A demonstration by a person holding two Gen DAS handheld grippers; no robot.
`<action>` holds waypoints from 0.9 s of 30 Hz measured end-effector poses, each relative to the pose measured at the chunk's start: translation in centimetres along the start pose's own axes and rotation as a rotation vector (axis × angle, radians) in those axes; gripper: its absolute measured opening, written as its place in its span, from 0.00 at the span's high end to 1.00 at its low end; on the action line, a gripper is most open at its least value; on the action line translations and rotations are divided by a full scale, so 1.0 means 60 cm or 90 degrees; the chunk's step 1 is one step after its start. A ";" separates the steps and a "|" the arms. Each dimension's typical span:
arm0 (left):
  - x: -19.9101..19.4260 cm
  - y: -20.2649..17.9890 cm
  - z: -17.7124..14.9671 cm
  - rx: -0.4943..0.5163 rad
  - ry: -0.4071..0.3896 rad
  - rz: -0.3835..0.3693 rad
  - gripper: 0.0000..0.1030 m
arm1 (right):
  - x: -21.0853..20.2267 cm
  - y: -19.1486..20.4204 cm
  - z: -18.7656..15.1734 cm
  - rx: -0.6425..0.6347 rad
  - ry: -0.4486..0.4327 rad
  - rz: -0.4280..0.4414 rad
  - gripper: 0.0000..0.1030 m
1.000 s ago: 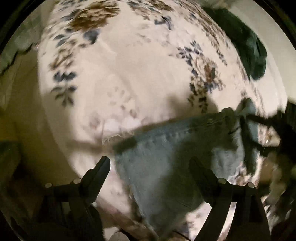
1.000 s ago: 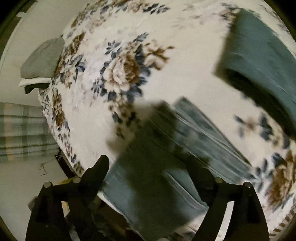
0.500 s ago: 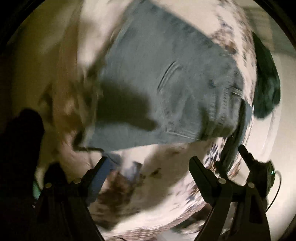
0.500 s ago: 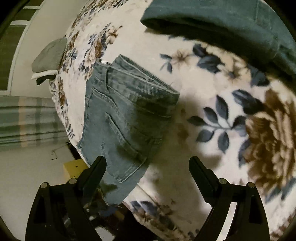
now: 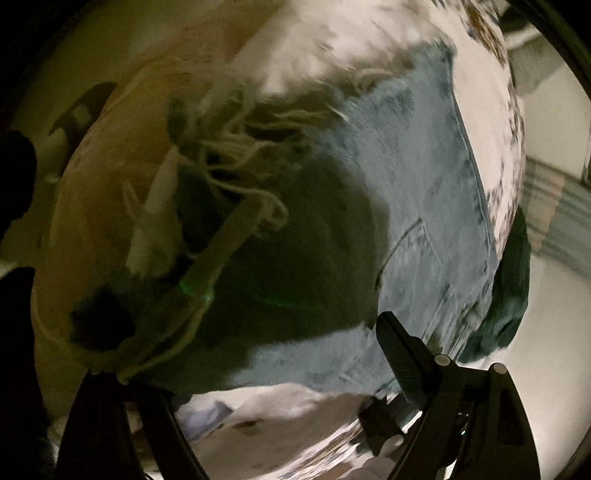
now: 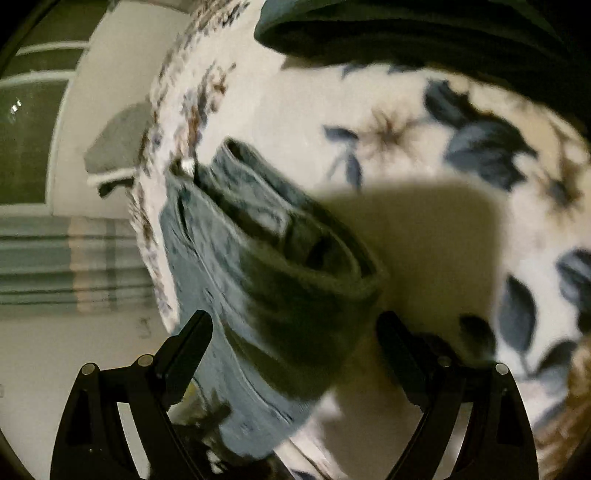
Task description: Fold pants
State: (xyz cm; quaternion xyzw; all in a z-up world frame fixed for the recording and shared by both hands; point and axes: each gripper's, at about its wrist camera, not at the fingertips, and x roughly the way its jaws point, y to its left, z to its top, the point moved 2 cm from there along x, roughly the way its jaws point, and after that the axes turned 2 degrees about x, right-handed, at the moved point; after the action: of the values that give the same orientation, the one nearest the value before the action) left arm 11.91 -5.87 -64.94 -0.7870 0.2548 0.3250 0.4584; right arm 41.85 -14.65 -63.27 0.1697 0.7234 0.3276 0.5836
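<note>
— What covers the bed?

— A cream blanket (image 6: 424, 229) printed with blue leaves and brown flowers, hard shadow across it.

— Surroundings?

— A pale floor (image 6: 44, 350), a striped green-and-beige rug (image 6: 66, 266) beside the bed, a dark window (image 6: 26, 140) with pale frame, and a grey cushion (image 6: 118, 140) near the bed's edge. Lighting dim, yellowish.

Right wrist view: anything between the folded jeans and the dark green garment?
Only bare floral bedspread separates the jeans from the dark green garment in the right wrist view.
</note>
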 end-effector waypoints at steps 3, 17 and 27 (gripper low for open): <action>0.003 -0.005 -0.002 -0.022 -0.023 0.006 0.17 | 0.010 0.010 0.014 0.006 -0.011 0.037 0.11; 0.015 -0.024 0.012 -0.022 -0.076 0.015 0.17 | 0.021 0.007 0.026 0.011 0.001 0.081 0.28; -0.010 -0.042 0.027 0.082 -0.067 0.025 0.70 | -0.009 -0.002 -0.005 -0.007 -0.016 0.039 0.61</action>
State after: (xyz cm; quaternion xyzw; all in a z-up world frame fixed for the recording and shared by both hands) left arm 12.84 -3.25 -63.70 -0.7323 0.2664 0.3579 0.5145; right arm 41.73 -15.15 -62.89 0.1929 0.7088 0.3471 0.5830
